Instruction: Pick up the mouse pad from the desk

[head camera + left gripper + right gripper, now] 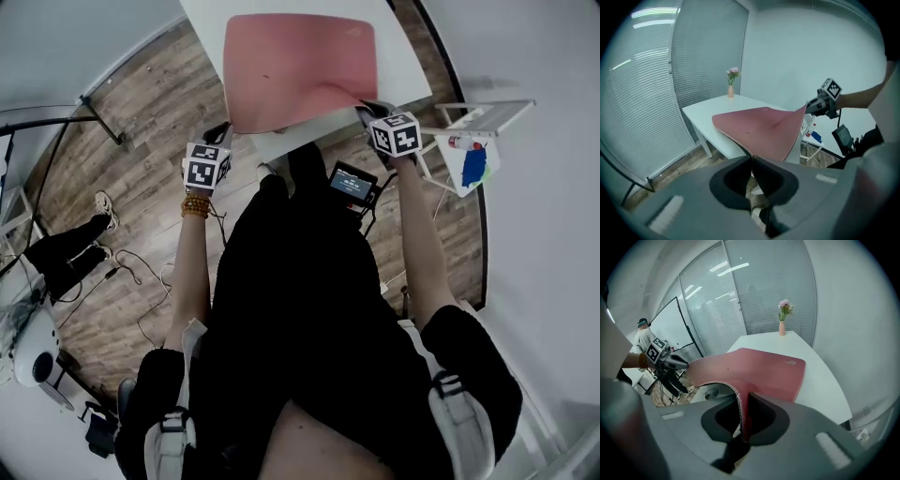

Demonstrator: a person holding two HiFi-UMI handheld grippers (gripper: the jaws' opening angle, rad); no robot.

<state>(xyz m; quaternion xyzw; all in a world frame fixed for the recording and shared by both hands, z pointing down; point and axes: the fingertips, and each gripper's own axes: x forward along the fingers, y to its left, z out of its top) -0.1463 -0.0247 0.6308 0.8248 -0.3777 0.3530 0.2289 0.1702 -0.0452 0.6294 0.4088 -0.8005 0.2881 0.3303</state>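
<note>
Blinds (642, 93) run along one side of the white tabletop (705, 112); a small vase (731, 90) of pink flowers stands at its far corner, well apart from the mouse pad (761, 129). Off to the left a whiteboard (670, 329) stands over the wooden floor (150, 103), with a person's legs (66, 251) and loose cables (141, 272) near it; to the right stands a white side rack (487, 114) holding a bottle (457, 142) and something blue.

The pad's far edge appears to rest on the tabletop; its near edge is raised past the tabletop's near rim and sags between two held corners. The left gripper (751, 158) is clamped on the near left corner, the right gripper (742, 401) on the near right one; each has its jaws nearly together, with only the pad's thickness between them.
</note>
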